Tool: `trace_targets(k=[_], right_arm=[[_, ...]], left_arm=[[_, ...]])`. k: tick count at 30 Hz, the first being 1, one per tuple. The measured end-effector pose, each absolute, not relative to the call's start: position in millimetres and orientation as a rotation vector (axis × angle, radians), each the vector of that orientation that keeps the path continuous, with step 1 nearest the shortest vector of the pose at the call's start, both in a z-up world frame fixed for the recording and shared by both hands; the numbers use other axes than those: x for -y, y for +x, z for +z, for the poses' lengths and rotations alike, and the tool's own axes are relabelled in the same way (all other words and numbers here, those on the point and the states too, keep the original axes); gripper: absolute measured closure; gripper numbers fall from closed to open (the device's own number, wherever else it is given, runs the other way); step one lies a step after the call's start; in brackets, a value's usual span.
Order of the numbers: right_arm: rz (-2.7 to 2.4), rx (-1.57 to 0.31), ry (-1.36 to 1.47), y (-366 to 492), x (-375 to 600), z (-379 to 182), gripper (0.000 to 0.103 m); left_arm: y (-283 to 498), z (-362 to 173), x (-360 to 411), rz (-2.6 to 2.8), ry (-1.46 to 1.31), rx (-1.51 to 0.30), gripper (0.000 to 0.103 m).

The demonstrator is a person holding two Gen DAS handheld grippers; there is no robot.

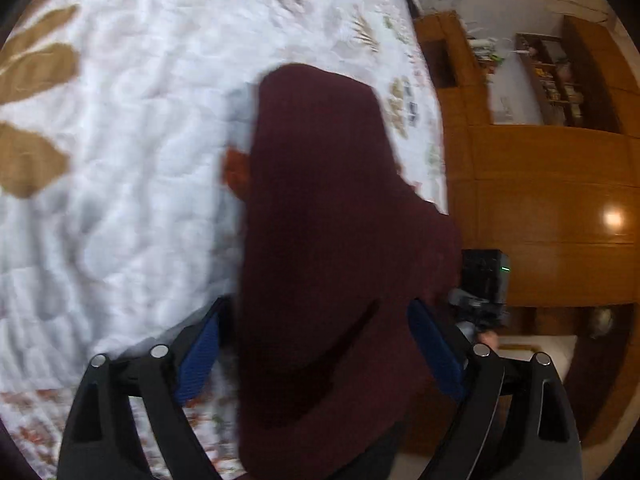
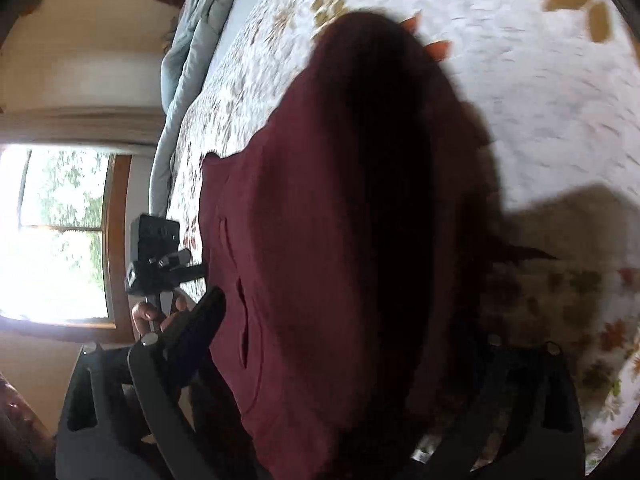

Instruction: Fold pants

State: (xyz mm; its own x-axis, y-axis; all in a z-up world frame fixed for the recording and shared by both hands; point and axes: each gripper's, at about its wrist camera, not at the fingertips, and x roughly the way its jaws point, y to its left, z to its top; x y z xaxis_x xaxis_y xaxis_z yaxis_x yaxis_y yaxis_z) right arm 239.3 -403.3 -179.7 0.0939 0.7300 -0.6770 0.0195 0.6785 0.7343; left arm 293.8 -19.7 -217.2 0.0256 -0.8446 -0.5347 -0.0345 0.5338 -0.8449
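The maroon pants hang lifted above the white floral quilt. In the left wrist view the cloth runs between my left gripper's blue-padded fingers, which stand wide apart; whether they pinch the cloth is hidden. In the right wrist view the pants drape over my right gripper, its left finger showing and its right finger in dark shadow. A pocket slit shows on the cloth. Each view shows the other gripper beside the pants.
The bed's quilt spreads under the pants. A wooden wardrobe and shelves stand beyond the bed's edge. A window and a bunched pale blue blanket lie at the bed's other side.
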Motion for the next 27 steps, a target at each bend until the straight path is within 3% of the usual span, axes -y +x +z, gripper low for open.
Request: trace_targets(k=[3,9,11,13,15,19,27], right_arm=[[0.581,-1.411,0.642,241,409,-184,0.012],[0.586,-1.412,0.578,236,394,-184,0.008],[0.562,-1.410,0.533,236,391,-180,0.033],[0.556,-1.399,0.547,232,396,-175,0.049],[0.565,-1.375,0.512,227,393,-165,0.056],[0.582,-1.312,0.459,223,377,-134,0.066],[0.641,-1.261,0.403,243,338,-99,0.067]], left_arm=[[296,-220,30,-0.773,-0.778,-1.427,0.012],[294,-218,40,-0.763,-0.753,-1.397,0.014],[292,-214,45,-0.728,-0.695,-1.386,0.032],[289,-212,42,-0.696,-0.681,-1.380,0.056],[287,-210,36,-0.710,-0.717,-1.364,0.064],[281,-202,34,-0.728,-0.726,-1.323,0.068],[285,-160,-13,-0.739,-0.766,-1.202,0.069]])
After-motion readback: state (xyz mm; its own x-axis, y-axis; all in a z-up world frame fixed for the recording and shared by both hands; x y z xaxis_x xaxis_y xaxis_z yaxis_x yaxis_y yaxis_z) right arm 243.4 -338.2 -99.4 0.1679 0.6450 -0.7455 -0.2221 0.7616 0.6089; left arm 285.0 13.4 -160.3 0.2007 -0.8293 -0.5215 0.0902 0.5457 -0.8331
